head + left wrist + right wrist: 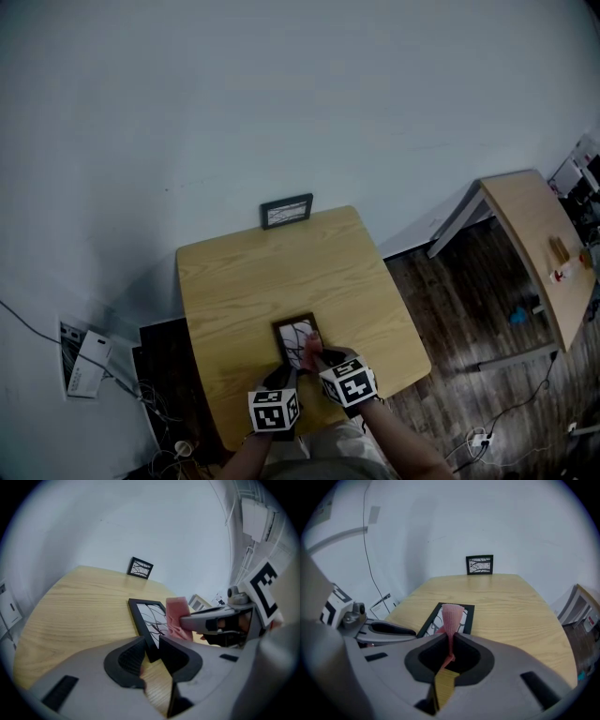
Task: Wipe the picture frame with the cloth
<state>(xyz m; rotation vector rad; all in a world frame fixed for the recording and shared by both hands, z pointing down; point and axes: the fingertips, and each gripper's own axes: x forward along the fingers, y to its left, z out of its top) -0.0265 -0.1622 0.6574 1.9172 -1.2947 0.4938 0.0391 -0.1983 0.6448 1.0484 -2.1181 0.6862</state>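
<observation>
Two claws are working at the near edge of the table [281,272]. My left gripper [151,651] is clamping the near corner of the picture frame [149,616], which is lying on the wood close to me. My right gripper [450,644] is pinching the pink cloth [451,616], whose free end is hanging over the glass. One second frame [286,212] is leaning against the wall at the far edge.

Two picture frames [292,330] [286,212], one pink cloth [452,613] — two wooden tables [244,272] [530,211], two hand-held tools [284,375] [315,357].
</observation>
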